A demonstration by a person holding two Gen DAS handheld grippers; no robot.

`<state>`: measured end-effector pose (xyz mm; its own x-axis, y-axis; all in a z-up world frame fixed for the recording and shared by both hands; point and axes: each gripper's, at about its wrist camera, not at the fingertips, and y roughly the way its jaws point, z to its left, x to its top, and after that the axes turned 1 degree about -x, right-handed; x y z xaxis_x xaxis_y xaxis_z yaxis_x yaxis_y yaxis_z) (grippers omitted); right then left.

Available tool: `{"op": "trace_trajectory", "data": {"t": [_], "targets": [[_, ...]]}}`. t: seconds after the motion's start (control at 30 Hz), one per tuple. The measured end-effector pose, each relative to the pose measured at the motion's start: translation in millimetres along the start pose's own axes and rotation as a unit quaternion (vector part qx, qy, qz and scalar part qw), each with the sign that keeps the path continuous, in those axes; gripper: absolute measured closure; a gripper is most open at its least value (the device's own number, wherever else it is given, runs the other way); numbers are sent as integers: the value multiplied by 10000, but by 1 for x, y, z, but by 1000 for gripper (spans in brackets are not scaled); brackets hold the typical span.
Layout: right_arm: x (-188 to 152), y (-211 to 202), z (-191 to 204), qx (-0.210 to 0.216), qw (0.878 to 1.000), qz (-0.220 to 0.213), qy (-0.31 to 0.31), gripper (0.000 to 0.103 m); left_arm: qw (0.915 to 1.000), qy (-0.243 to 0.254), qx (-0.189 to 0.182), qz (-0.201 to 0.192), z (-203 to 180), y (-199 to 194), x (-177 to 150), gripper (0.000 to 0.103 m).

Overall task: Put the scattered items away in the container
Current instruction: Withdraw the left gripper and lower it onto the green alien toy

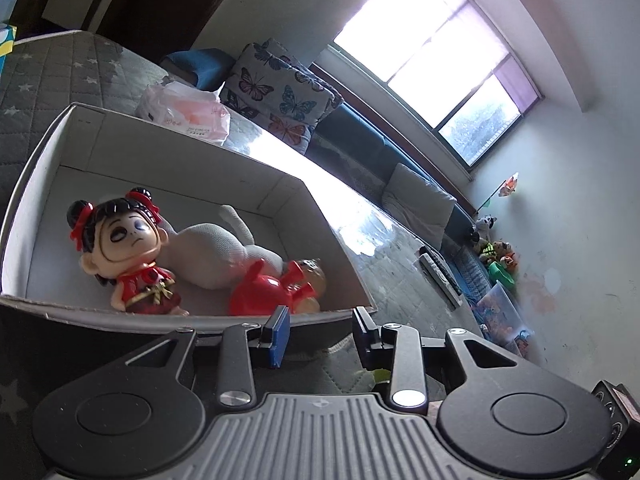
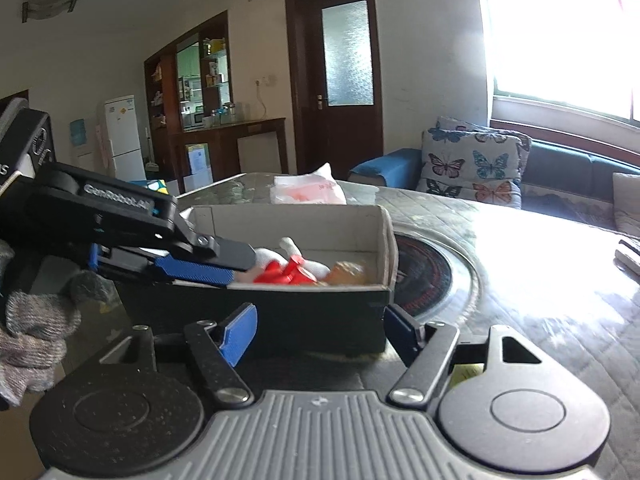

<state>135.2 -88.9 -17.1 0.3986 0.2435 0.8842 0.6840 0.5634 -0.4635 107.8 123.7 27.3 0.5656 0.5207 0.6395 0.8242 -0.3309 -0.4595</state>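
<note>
The shallow white-lined cardboard box (image 1: 100, 136) already holds a red-dressed doll figurine (image 1: 132, 256), a grey plush toy (image 1: 216, 252) and a red plastic toy (image 1: 264, 292). The left claw (image 1: 320, 332) hangs empty with jaws apart just short of the box's near wall; the right claw (image 2: 320, 332) is likewise spread and empty, facing its dark outer side. A yellowish scrap low between the fingers may be a leftover item, though it is too hidden to tell.

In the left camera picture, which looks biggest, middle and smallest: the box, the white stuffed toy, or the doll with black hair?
1. Box, easily the largest.
2. White stuffed toy.
3. Doll, though it sits nearer the camera and looks close in size to the stuffed toy, so that order is unsure.
</note>
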Motion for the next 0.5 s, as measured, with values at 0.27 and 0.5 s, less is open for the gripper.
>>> {"op": "trace_trajectory", "data": {"t": [0.27, 0.5], "targets": [[-17, -16, -15, -257, 9995, 48, 184, 26, 9991, 177, -174, 358, -22, 17, -26, 67], [-27, -18, -33, -509, 9979, 130, 386, 26, 9973, 227, -165, 678, -31, 40, -42, 67]]}}
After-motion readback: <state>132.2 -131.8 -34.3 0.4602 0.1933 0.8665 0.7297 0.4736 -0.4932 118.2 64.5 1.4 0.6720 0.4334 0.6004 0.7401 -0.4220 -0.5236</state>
